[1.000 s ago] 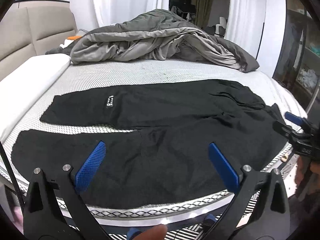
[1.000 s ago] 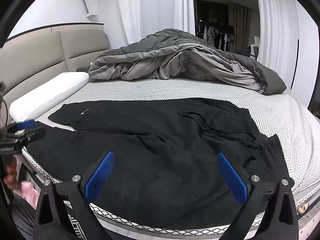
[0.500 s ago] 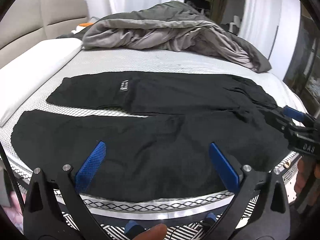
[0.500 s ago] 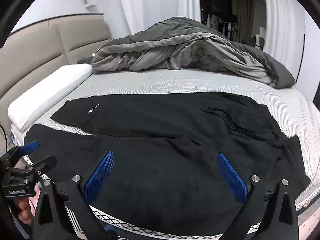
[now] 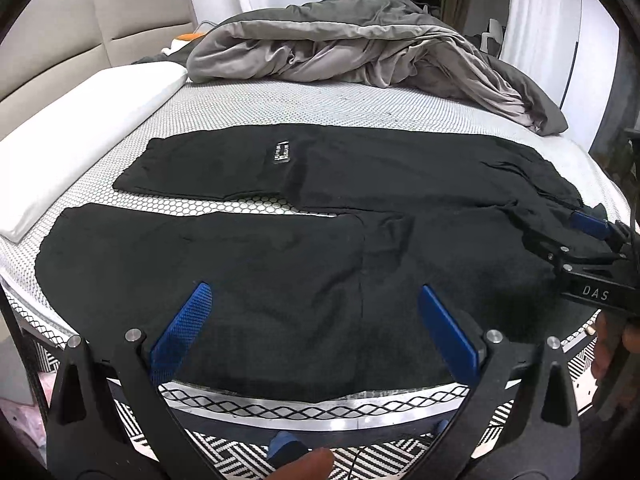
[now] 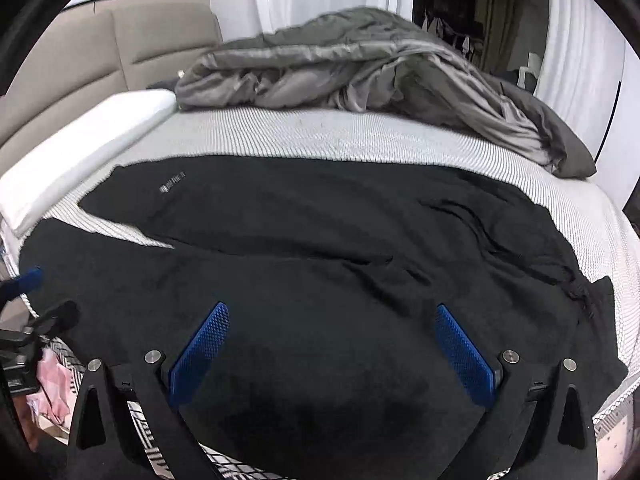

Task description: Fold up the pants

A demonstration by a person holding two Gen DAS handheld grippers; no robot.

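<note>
Black pants (image 5: pixel 320 208) lie flat on the mattress (image 5: pixel 304 108), waist to the right, legs extending left with a narrow gap between them. The near leg runs along the mattress edge. Left gripper (image 5: pixel 314 332): jaws wide apart, holding nothing, positioned over the near leg. Right gripper (image 6: pixel 332 344): jaws wide apart, holding nothing, positioned over the seat area near the waist. A grey duvet (image 5: pixel 360 40) is bunched at the far side; a white pillow (image 5: pixel 72 140) lies at the left.
</note>
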